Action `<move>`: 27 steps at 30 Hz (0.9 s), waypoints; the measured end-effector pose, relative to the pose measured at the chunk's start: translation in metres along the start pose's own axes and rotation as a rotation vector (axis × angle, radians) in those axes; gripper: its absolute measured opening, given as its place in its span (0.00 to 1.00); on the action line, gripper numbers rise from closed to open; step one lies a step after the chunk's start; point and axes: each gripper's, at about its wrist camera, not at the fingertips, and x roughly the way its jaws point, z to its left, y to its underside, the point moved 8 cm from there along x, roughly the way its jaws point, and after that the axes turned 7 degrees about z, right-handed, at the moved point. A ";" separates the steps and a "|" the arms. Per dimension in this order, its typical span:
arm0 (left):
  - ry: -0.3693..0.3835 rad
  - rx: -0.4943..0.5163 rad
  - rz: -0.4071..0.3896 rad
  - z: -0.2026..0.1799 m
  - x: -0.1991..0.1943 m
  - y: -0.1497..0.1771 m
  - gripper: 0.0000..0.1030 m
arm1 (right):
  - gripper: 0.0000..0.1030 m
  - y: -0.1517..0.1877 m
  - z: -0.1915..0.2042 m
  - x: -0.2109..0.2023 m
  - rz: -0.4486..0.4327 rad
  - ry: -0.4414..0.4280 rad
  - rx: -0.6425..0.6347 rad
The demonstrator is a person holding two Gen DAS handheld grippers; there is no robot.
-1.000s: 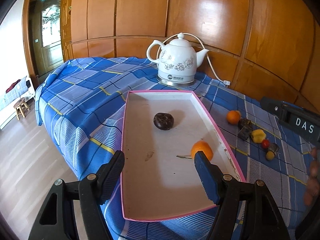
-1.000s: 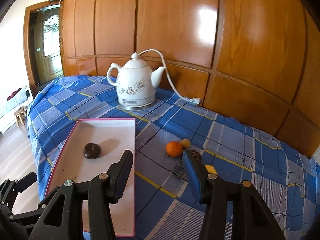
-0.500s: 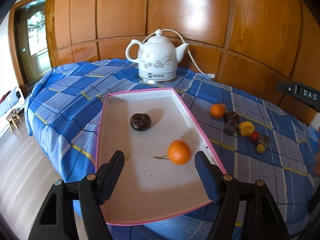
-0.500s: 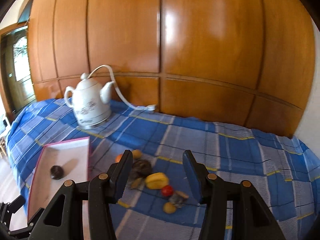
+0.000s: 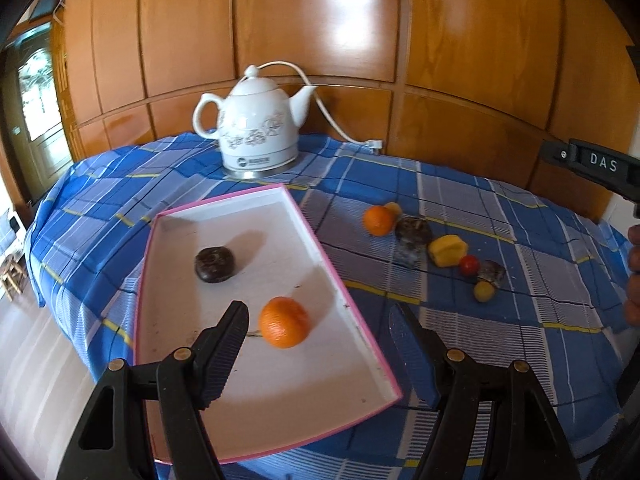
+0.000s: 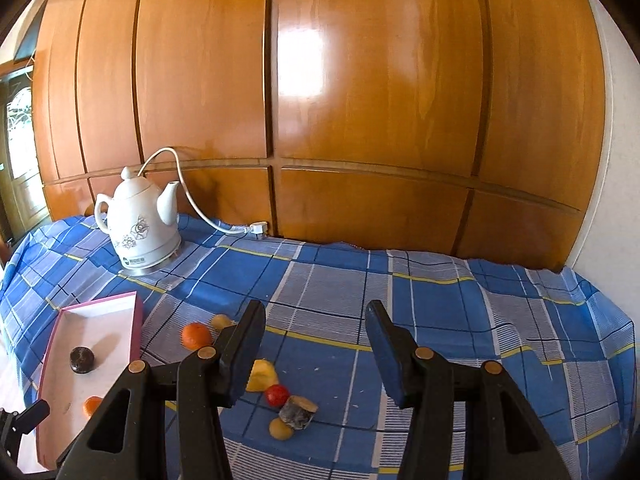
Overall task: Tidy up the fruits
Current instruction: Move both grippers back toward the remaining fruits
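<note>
A pink-rimmed white tray (image 5: 344,280) lies on the blue checked cloth; it holds a dark round fruit (image 5: 215,263) and an orange (image 5: 284,322). My left gripper (image 5: 320,352) is open and empty, just above the tray's near right part, with the orange between its fingers' line. On the cloth to the right lie another orange (image 5: 377,220), a dark fruit (image 5: 413,230), a yellow fruit (image 5: 447,250), a red one (image 5: 469,265) and a small yellow one (image 5: 484,291). My right gripper (image 6: 316,344) is open and empty above these fruits (image 6: 277,395). The tray (image 6: 138,316) shows at the left of the right wrist view.
A white ceramic kettle (image 5: 256,132) with a cord stands at the back of the table by the wood-panelled wall (image 5: 320,40). The table's left edge drops to the floor (image 5: 36,360). The kettle also shows in the right wrist view (image 6: 138,224).
Both views have swung to the right. The orange now lies nearer my left fingers. My right gripper has moved from the tray's edge to above the loose fruits.
</note>
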 end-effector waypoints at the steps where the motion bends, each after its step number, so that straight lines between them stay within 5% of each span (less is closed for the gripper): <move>1: 0.003 0.005 0.001 -0.002 0.000 -0.001 0.71 | 0.51 0.000 -0.002 0.000 -0.003 0.002 0.001; 27: 0.072 0.107 0.033 -0.059 0.016 -0.016 0.71 | 0.52 -0.009 -0.034 0.005 0.017 0.045 -0.028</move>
